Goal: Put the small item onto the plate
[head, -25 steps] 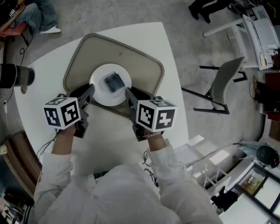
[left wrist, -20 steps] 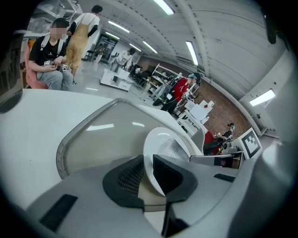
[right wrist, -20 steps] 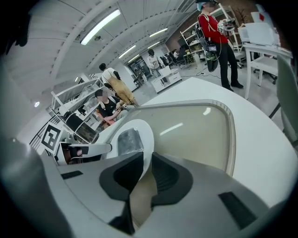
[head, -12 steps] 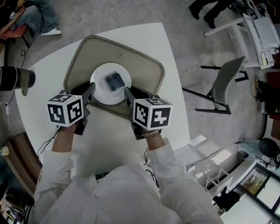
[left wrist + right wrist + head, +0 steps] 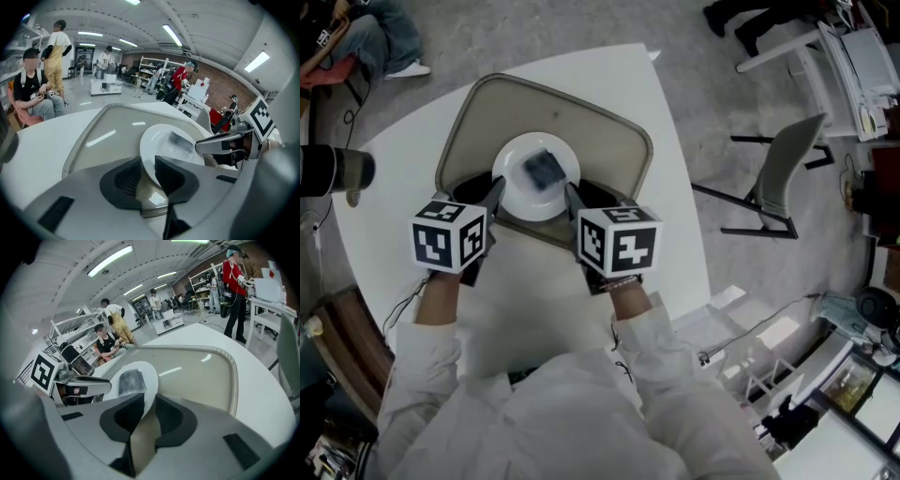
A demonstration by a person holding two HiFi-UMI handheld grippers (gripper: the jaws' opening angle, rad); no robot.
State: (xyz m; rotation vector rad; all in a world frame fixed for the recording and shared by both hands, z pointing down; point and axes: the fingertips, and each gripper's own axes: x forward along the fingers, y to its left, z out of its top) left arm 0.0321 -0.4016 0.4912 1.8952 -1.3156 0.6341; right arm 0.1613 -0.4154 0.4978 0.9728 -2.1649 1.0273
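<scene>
A white plate (image 5: 512, 193) rests on the beige tray (image 5: 609, 141), and a small dark grey item (image 5: 546, 169) lies on it. My left gripper (image 5: 495, 195) is at the plate's near left rim, my right gripper (image 5: 572, 199) at its near right rim. In the left gripper view the plate (image 5: 157, 138) rim runs between the jaws of the left gripper (image 5: 147, 171). Those jaws have just been opening, and a gap shows beside one pad. In the right gripper view the right gripper (image 5: 149, 413) is shut on the plate (image 5: 146, 373) rim, with the item (image 5: 130, 380) beyond.
The tray sits on a white round-cornered table (image 5: 661, 216). A dark cylinder (image 5: 333, 169) juts in at the left edge. A grey chair (image 5: 778, 178) stands on the floor to the right. People sit and stand farther off in the room.
The left gripper has rolled and its marker cube has shifted right. The right cube has shifted a little left. The plate and item stay on the tray.
</scene>
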